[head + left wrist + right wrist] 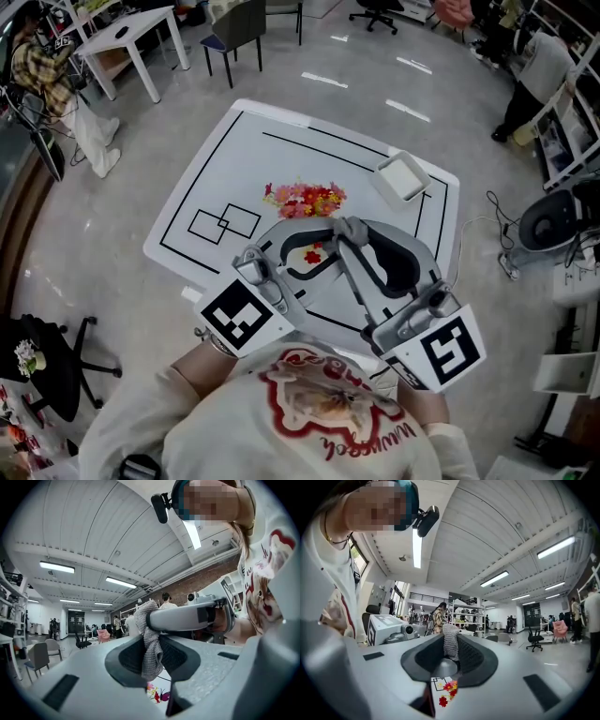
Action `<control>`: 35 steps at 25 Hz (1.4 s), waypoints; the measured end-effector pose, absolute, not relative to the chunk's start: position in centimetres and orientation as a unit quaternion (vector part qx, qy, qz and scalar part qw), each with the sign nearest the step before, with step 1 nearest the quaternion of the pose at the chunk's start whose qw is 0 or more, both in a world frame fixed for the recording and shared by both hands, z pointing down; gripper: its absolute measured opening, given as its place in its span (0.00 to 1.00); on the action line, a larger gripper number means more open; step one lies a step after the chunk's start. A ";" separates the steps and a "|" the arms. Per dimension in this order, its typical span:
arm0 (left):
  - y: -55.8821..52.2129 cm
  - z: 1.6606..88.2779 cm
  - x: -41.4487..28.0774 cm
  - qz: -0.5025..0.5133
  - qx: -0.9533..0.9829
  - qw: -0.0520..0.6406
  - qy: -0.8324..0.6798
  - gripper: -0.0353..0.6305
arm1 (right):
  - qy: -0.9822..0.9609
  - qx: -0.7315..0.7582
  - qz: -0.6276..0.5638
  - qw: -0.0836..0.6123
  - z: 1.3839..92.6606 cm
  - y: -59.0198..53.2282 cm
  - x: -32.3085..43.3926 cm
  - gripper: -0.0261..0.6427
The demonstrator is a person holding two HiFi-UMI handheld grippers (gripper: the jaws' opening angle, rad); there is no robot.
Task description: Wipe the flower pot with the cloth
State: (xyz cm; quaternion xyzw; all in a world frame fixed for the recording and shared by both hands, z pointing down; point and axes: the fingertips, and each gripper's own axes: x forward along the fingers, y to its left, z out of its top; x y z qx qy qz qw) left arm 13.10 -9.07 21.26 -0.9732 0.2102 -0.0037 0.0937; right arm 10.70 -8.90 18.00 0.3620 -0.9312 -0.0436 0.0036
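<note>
A small grey knitted cloth hangs above the white table, where the tips of both grippers meet. My left gripper reaches in from the left and my right gripper from the right. Both are raised close to my chest and each is shut on the cloth. The left gripper view has the cloth hanging between its dark pads, with the right gripper's finger across the top. In the right gripper view the cloth is pinched at the jaw tips. A white square flower pot stands at the table's far right, apart from both grippers.
Loose red, yellow and pink flowers lie mid-table beyond the grippers. Black lines mark the tabletop. Around the table are a dark chair, a white desk, a seated person, and a fan with cables on the right.
</note>
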 end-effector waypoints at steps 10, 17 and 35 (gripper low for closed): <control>-8.1 21.5 12.8 0.002 -0.975 0.106 0.197 0.14 | -0.928 0.367 -0.053 -0.026 17.8 -8.2 11.0 0.08; -7.1 21.4 12.6 0.014 -0.976 0.100 0.192 0.15 | -0.911 0.402 -0.079 -0.045 16.6 -7.7 12.7 0.08; -14.3 23.5 5.7 0.024 -0.956 0.044 0.288 0.15 | -0.886 0.456 -0.062 -0.051 17.9 -13.5 16.5 0.08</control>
